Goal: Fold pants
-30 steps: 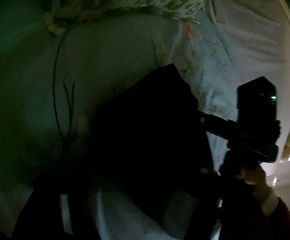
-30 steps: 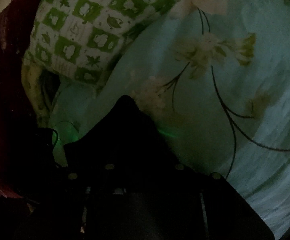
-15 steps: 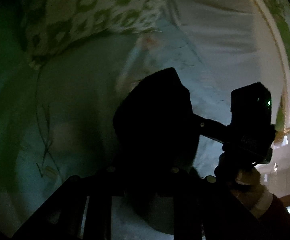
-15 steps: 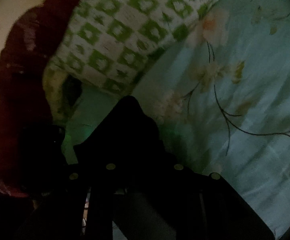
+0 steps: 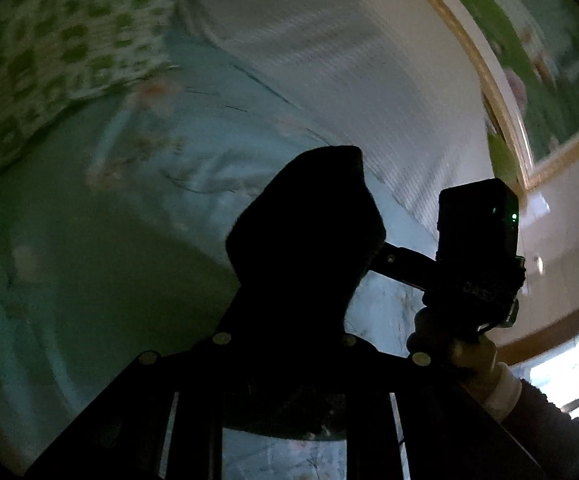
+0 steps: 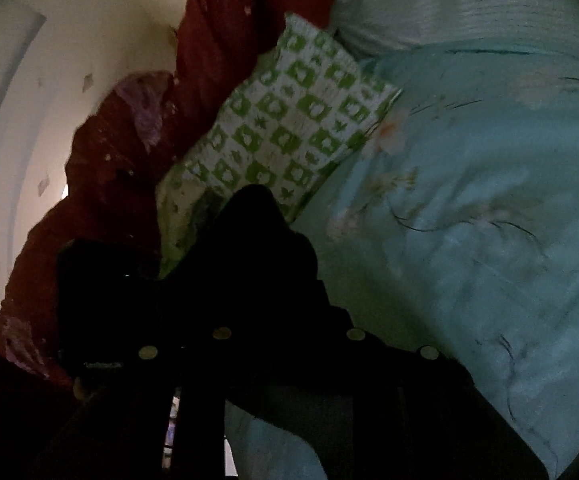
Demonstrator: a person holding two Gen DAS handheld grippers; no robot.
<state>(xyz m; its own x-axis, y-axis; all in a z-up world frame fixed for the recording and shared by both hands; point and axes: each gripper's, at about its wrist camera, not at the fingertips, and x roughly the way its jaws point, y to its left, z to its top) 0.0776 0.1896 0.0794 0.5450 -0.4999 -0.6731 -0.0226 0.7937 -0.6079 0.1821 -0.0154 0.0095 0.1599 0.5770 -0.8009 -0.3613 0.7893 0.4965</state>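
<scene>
The black pants bunch up over the fingers of my left gripper, which is shut on them and holds them above the bed. In the right wrist view the same dark pants drape over my right gripper, also shut on the cloth. The right gripper with its camera block and the hand that holds it show at the right of the left wrist view, joined to the pants. The fingertips of both grippers are hidden under the black fabric.
A light blue floral bedsheet lies below. A green and white checked pillow and a white ribbed pillow lie at the head of the bed. A dark red blanket hangs at the left. A wall with gold trim stands at the right.
Both grippers have lifted and tilted upward with the pants; the views swing from the sheet toward the pillows and wall. The pants now hang bunched higher off the bed.
</scene>
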